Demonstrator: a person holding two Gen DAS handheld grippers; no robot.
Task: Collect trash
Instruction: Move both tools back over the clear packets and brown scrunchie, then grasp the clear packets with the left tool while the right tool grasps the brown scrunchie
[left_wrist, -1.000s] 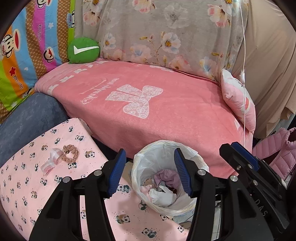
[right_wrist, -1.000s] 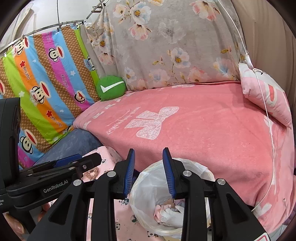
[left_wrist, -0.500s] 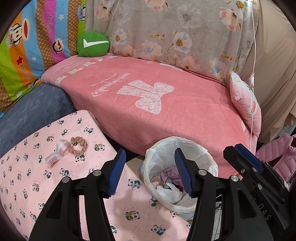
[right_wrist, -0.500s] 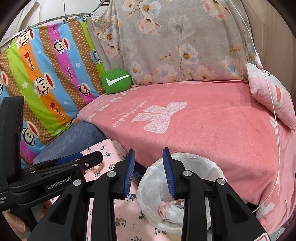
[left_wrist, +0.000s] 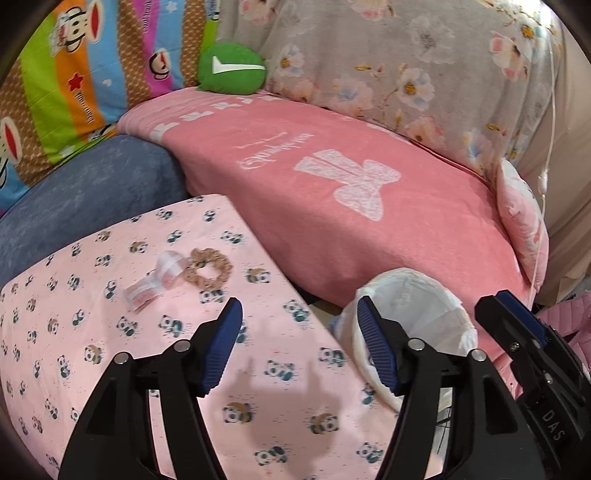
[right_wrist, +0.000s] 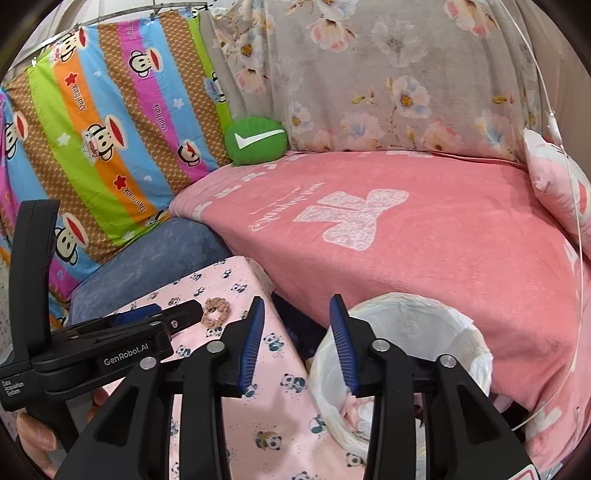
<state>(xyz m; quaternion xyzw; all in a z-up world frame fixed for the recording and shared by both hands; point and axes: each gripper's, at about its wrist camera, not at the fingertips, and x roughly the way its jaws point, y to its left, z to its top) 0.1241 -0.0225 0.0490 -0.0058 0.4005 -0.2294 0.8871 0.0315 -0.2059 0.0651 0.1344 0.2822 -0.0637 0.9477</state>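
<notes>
Left gripper (left_wrist: 297, 345): jaws apart, nothing between them, just been opening wider; it hangs over the panda-print cloth (left_wrist: 110, 369) and points toward the remaining litter. Right gripper (right_wrist: 297, 343): jaws also parted and empty, likewise just been opening, sitting over the gap between the cloth's edge and the bin. Ahead of the left jaws, up the cloth, lies a crumpled clear wrapper (left_wrist: 155, 278) with pink inside, touching a tan scrunchie (left_wrist: 208, 267) on its right. The wrapper looks like the trash; the scrunchie probably is not. Judgement: wrapper is featherweight, thin, crinkly and slick, will flatten under the pads and may skid on the fabric, so pinch it across the bunched middle, or the end farthest from the scrunchie, to avoid dragging the scrunchie along. Bin (left_wrist: 417, 280), lined with a white bag, stands beside the cloth's right edge, against the pink blanket (left_wrist: 332, 155); some scraps show inside in the right wrist view.
</notes>
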